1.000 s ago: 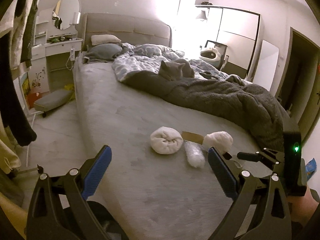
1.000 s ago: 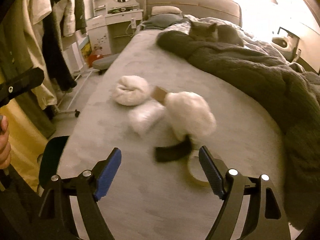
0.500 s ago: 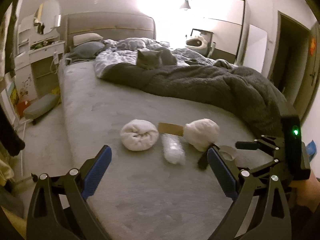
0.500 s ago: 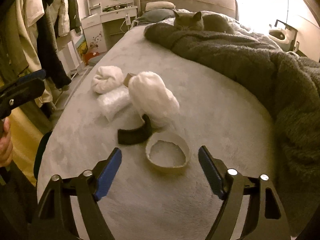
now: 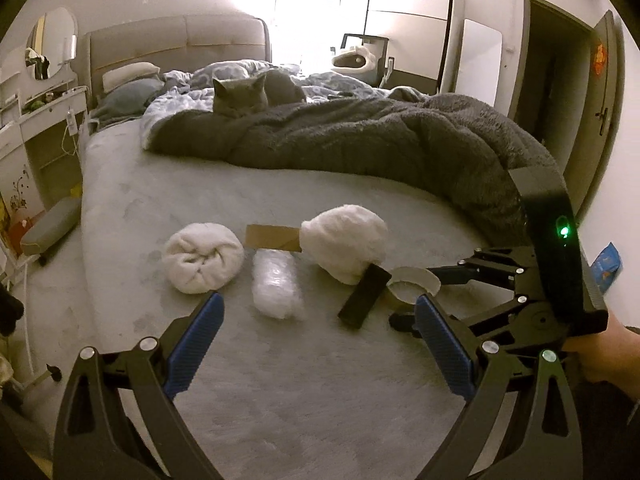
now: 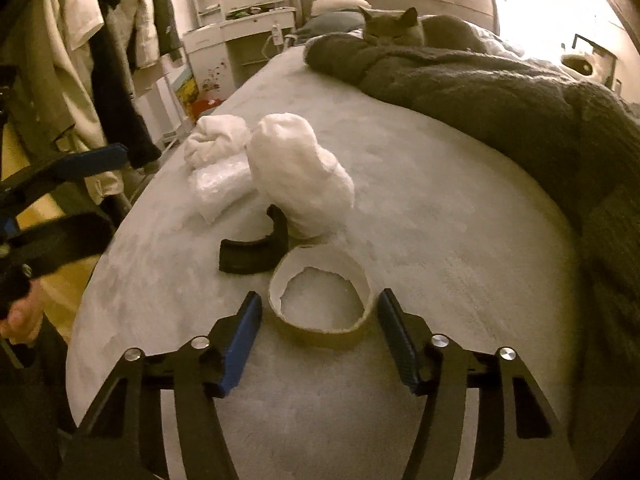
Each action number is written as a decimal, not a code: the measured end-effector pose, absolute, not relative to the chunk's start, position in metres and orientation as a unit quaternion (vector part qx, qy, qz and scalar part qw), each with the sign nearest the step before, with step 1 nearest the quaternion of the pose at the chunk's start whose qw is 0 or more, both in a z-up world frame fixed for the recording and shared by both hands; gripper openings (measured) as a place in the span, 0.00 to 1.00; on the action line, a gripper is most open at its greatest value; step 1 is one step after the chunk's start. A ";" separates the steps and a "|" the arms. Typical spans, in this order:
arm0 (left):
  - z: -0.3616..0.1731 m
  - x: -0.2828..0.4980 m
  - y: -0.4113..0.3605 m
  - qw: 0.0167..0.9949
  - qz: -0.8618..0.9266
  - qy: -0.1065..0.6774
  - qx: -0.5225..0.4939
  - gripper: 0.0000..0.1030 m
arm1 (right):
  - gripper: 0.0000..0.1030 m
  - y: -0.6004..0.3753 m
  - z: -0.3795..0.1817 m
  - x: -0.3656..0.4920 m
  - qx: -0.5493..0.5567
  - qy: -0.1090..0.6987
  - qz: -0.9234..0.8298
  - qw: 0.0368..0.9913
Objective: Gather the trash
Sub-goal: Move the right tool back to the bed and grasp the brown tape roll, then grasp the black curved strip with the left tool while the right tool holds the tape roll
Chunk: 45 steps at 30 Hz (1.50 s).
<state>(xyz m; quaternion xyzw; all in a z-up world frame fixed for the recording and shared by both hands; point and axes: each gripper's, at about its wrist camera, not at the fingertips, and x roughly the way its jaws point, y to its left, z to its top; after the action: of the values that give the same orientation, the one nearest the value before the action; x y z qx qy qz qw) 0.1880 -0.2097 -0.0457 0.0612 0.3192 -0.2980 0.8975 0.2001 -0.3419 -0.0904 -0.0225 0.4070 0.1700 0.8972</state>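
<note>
Several pieces of trash lie on the grey bed [image 5: 320, 380]. They are a white rolled cloth [image 5: 204, 262], a clear plastic wrap [image 5: 276, 286], a cardboard strip [image 5: 273, 237], a white fluffy wad [image 5: 344, 240], a black curved piece [image 6: 252, 254] and a cardboard ring [image 6: 320, 330]. My right gripper [image 6: 319, 308] straddles the ring, one blue pad on each side. Its jaws are closing, and a thin gap still shows at both pads. From the left wrist view the right gripper [image 5: 414, 296] reaches in from the right. My left gripper [image 5: 318, 306] stands open and empty just short of the plastic wrap.
A grey cat [image 5: 240, 98] lies on a dark fluffy blanket [image 5: 380, 148] across the far and right side of the bed. Hanging clothes [image 6: 100, 40], a white dressing table [image 5: 40, 112] and a low stool [image 5: 50, 226] line the left side. The bed's left edge drops to the floor.
Both grippers have come lower and closer to the trash. The right gripper's jaws have narrowed from wide apart to just outside the cardboard ring, which now sits between them.
</note>
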 end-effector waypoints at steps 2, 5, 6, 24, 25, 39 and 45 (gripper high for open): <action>-0.049 0.188 -0.216 0.896 -0.299 0.321 0.069 0.93 | 0.49 -0.342 -0.091 0.202 -0.026 0.403 0.177 0.897; -0.056 0.190 -0.226 0.891 -0.305 0.329 0.076 0.88 | 0.45 -0.345 -0.094 0.207 -0.024 0.403 0.187 0.896; -0.057 0.190 -0.228 0.890 -0.304 0.330 0.079 0.87 | 0.45 -0.346 -0.093 0.207 -0.020 0.402 0.188 0.896; -0.085 0.209 -0.265 0.869 -0.331 0.359 0.081 0.65 | 0.45 -0.410 -0.072 0.187 0.026 0.364 0.162 0.917; -0.086 0.209 -0.266 0.868 -0.330 0.361 0.081 0.65 | 0.45 -0.412 -0.072 0.186 0.028 0.363 0.162 0.917; -0.100 0.225 -0.274 0.857 -0.320 0.395 0.085 0.33 | 0.45 -0.427 -0.072 0.179 0.035 0.362 0.161 0.917; -0.098 0.226 -0.274 0.858 -0.317 0.395 0.086 0.29 | 0.45 -0.420 -0.066 0.178 0.031 0.360 0.160 0.919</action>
<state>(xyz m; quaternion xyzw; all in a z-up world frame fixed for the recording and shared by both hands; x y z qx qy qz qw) 0.2265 -0.2742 -0.0981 0.0861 0.3952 -0.3167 0.8580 0.1781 -0.4201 -0.0663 0.0310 0.3598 0.1603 0.9186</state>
